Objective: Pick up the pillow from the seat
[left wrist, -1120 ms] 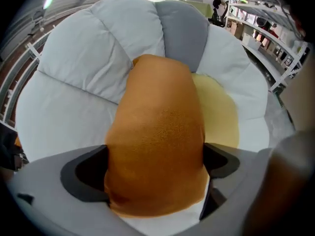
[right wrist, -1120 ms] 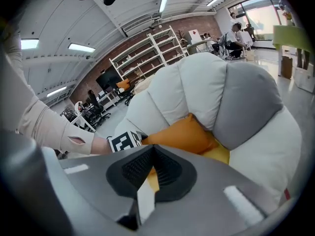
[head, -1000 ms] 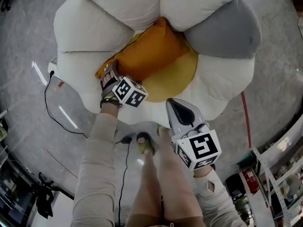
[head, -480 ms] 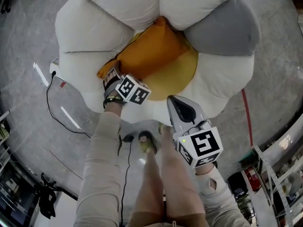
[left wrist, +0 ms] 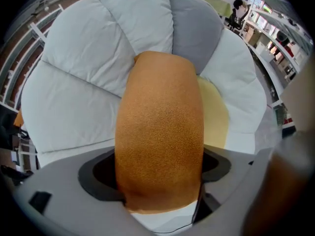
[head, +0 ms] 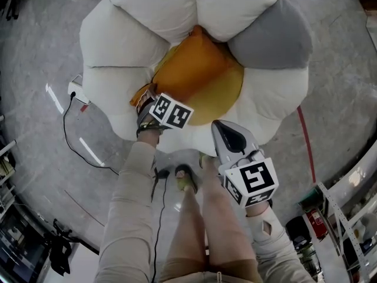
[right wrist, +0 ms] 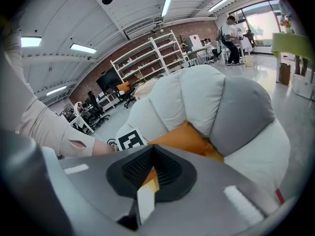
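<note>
**Me:** Left claw is sitting further right in the head view than a second ago, and the near corner of the orange pillow is coming along with it. Jaws have just been closing in.

**Dev:** Gripping or just straddling?

**Me:** Gripping. Left gripper view is showing the pillow filling the gap, with both pads pressing into the fabric from either side. Claw is pointing straight down.

**Dev:** Where's the rest of the pillow lying?

**Me:** It's lying mostly in the seat, covering part of the yellow centre. Far corner is tucking in where the white petals meet at the back, and one edge is running along the grey petal. Near corner is sitting in my claw.

**Dev:** Right claw?

**Me:** Right claw is hanging over the seat's near rim, apart from the pillow and angling down toward it. Jaws are meeting at the tips, carrying nothing. It's sitting in almost the same spot as in the earlier frames.

**Dev:** Anything else showing?

**Me:** Seat is standing on the grey floor. My legs are showing at the bottom of the head view, just short of the seat.
</note>
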`<state>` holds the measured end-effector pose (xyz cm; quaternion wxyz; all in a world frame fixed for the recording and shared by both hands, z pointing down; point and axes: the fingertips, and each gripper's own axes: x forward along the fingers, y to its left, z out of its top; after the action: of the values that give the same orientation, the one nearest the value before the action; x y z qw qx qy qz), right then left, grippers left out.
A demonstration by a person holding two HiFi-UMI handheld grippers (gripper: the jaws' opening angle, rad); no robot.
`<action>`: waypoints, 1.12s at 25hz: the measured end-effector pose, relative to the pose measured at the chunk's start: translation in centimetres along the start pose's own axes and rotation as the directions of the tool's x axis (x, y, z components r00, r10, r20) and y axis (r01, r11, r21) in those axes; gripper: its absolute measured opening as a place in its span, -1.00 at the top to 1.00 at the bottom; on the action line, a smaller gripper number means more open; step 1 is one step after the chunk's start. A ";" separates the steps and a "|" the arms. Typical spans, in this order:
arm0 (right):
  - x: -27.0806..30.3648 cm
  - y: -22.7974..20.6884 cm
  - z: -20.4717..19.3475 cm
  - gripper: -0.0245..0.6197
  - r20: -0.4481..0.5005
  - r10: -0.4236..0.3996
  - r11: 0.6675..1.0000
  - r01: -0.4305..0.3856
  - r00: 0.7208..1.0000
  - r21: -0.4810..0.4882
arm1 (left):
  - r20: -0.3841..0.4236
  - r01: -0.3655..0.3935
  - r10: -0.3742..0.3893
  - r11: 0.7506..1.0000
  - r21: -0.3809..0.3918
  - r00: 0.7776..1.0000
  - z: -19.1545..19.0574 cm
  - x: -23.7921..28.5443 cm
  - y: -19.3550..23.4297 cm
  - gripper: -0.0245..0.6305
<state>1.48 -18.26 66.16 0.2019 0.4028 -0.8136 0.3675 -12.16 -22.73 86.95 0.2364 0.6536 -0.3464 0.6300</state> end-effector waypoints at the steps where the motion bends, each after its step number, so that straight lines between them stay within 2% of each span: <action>1: -0.3 0.1 0.2 0.92 0.003 -0.001 1.000 0.001 1.000 -0.005 | 0.008 0.010 -0.010 1.000 -0.023 1.000 -0.1 -0.5 -0.3 -0.43; 8: -2.1 0.9 1.3 0.92 0.020 -0.013 1.000 0.013 1.000 -0.016 | 0.099 0.074 -0.060 0.987 -0.145 0.993 -0.4 -4.7 -2.2 -0.42; 13: -3.6 1.8 1.4 0.92 0.025 -0.023 0.999 0.024 0.999 -0.034 | 0.191 0.128 -0.086 0.967 -0.221 0.978 -0.6 -8.5 -3.2 -0.42; 21: -6.6 3.5 2.0 0.92 0.051 -0.045 0.998 0.047 0.998 -0.042 | 0.360 0.202 -0.085 0.932 -0.300 0.929 -0.9 -16.4 -4.2 -0.42; 28: -10.9 5.6 4.0 0.92 0.063 -0.061 0.994 0.067 0.996 -0.082 | 0.457 0.260 -0.072 0.894 -0.364 0.887 -1.7 -25.0 -5.6 -0.42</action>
<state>3.31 -13.47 54.35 0.2055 0.4308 -0.8208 0.3138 -8.23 -14.00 63.14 0.3415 0.7388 -0.4574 0.3581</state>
